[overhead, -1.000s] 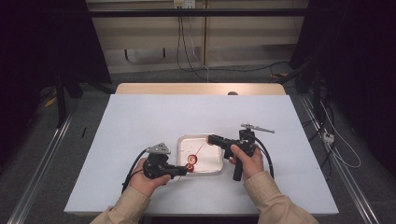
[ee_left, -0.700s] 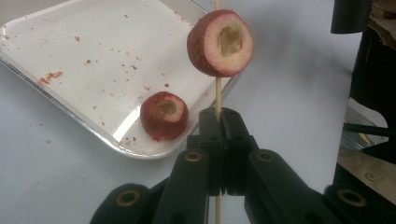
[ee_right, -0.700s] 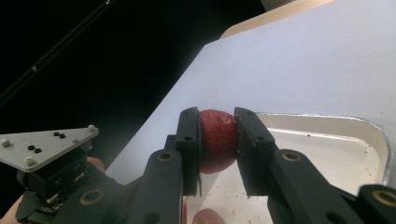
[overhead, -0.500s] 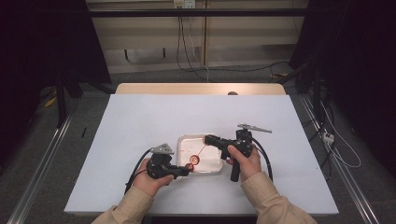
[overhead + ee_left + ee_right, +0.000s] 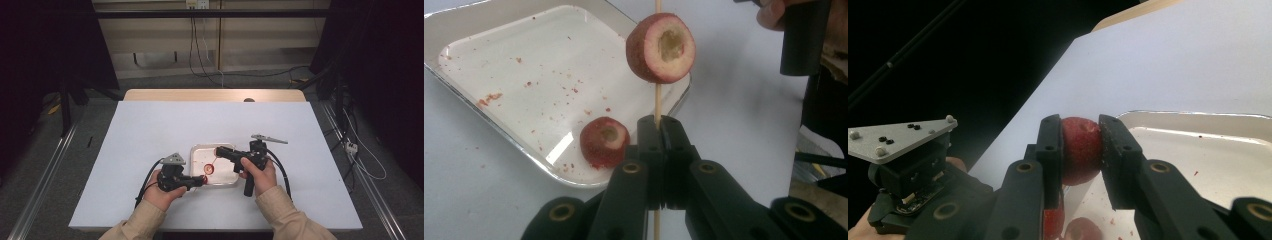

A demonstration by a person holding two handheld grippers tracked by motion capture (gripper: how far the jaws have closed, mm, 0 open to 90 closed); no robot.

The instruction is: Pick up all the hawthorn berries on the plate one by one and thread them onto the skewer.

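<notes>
Left gripper [image 5: 658, 125]: jaws pressed together on a thin wooden skewer [image 5: 657, 102] over the tray [image 5: 454, 30]. One red cored fruit [image 5: 660, 47] already threaded; another [image 5: 604, 142] lies in the tray.

Right gripper [image 5: 1082, 145]: pinches a red fruit [image 5: 1080, 150] above the tray's near corner.

Hold the skewer still and line the fruit's core hole with the tip. In the left gripper view the skewer's long axis runs straight up from the jaws.

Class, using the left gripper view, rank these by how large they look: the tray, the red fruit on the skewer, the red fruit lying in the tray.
1. Tray.
2. Fruit on the skewer.
3. Fruit lying in the tray.
The two fruits' real sizes stay unsure: they may sit at different distances from the camera.
</notes>
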